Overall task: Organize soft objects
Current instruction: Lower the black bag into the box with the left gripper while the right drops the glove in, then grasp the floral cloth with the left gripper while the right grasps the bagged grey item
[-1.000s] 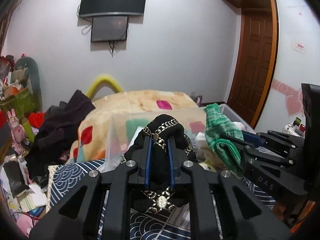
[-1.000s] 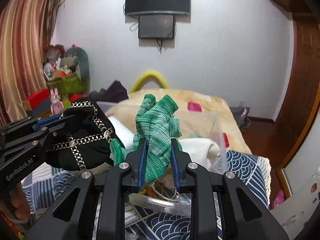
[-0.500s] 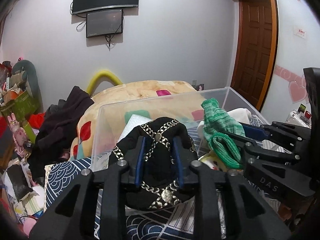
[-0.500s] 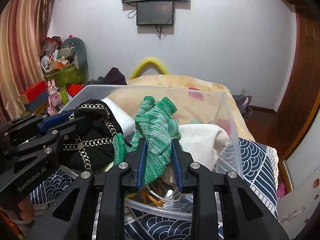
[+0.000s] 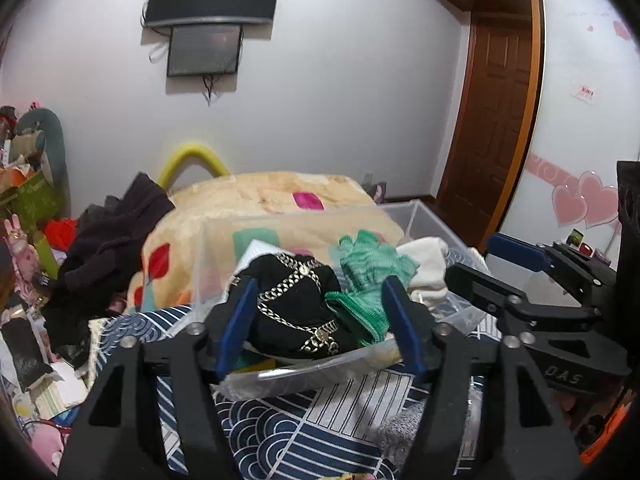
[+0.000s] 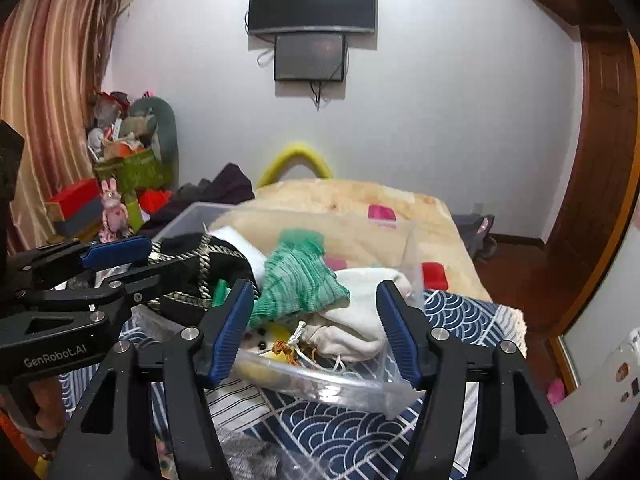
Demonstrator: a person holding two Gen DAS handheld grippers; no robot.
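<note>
A clear plastic bin (image 5: 320, 372) (image 6: 348, 390) stands on a navy wave-pattern cloth. In it lie a black cloth with gold chain trim (image 5: 296, 304) (image 6: 208, 264), a green knitted glove (image 5: 372, 268) (image 6: 300, 280) and a cream drawstring pouch (image 6: 352, 332) (image 5: 426, 264). My left gripper (image 5: 318, 328) is open and empty, just in front of the black cloth; it also shows in the right wrist view (image 6: 120, 264). My right gripper (image 6: 314, 328) is open and empty in front of the glove; it also shows in the left wrist view (image 5: 496, 264).
The navy cloth (image 5: 304, 432) (image 6: 352, 436) covers the near surface. Behind the bin lies a bed with a beige blanket (image 5: 276, 196) and dark clothes (image 5: 116, 236). Toys and boxes (image 6: 120, 184) crowd the left. A wooden door (image 5: 492, 120) stands at the right.
Both grippers have opened and let go: the black cloth and the green glove have dropped into the bin. Both grippers have drawn back a little toward me.
</note>
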